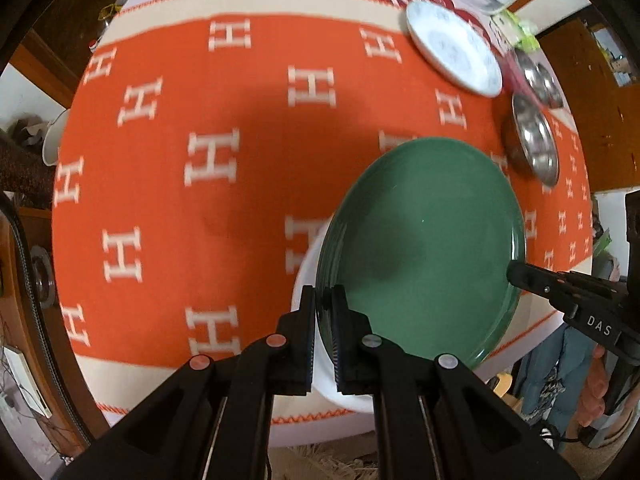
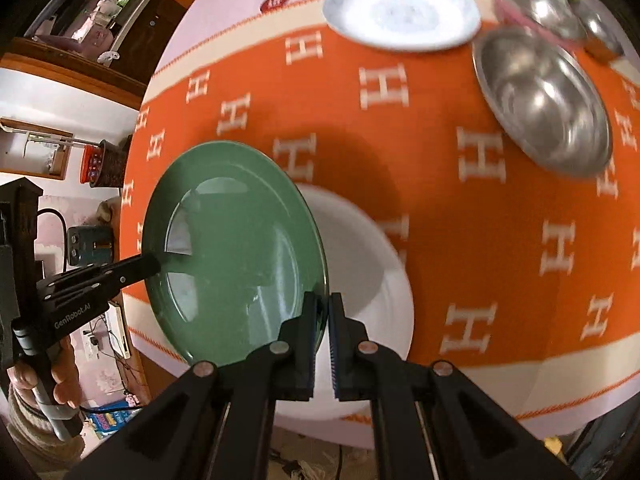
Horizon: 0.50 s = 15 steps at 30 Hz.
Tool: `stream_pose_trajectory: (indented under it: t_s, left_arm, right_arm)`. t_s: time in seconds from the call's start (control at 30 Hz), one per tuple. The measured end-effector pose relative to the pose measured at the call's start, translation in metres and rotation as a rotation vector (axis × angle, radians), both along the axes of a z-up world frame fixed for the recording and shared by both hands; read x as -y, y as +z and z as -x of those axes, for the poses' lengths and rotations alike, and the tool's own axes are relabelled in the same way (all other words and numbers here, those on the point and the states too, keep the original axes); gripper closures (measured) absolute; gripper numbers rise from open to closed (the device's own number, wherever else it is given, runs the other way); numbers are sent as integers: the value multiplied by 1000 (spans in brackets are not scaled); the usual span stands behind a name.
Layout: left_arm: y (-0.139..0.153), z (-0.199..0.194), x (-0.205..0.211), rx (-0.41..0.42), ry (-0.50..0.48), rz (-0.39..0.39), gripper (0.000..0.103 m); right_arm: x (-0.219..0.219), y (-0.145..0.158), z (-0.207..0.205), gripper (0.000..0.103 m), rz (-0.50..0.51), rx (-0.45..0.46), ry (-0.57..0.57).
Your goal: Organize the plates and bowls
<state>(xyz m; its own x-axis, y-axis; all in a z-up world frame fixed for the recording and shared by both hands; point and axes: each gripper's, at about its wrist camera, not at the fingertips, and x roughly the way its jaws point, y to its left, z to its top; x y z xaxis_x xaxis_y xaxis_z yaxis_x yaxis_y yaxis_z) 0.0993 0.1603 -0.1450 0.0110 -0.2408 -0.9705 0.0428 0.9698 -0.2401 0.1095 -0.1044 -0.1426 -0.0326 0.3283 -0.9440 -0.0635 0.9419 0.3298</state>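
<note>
Green and glazed, the plate (image 1: 424, 248) is the landmark in the left wrist view: the left gripper (image 1: 323, 304) is clamped on its near rim, and the right gripper (image 1: 516, 274) pinches the opposite rim. A white bowl (image 1: 306, 280) lies partly under the plate, on the orange cloth (image 1: 180, 120). Beyond the plate are a white patterned plate (image 1: 454, 48) and two steel bowls (image 1: 536, 142). In the right wrist view, the right gripper (image 2: 323, 308) bites the green plate's rim, with the white bowl just beside and below it. The step in hand seems to be carrying the plate with both hands. The next move probably calls for keeping it level and lowering it onto a stack.
</note>
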Motion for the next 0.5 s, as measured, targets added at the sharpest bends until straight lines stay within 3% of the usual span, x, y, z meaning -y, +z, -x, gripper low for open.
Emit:
stream_pose_trajectory:
  t_s: [0.23, 0.5]
  left_arm:
    - [-28, 35, 12, -25, -22, -14, 98]
    - [-51, 40, 14, -62, 4, -11, 98]
  right_arm:
    - [10, -32, 31, 98, 24, -37, -27]
    - [17, -49, 34, 98, 40, -49, -29]
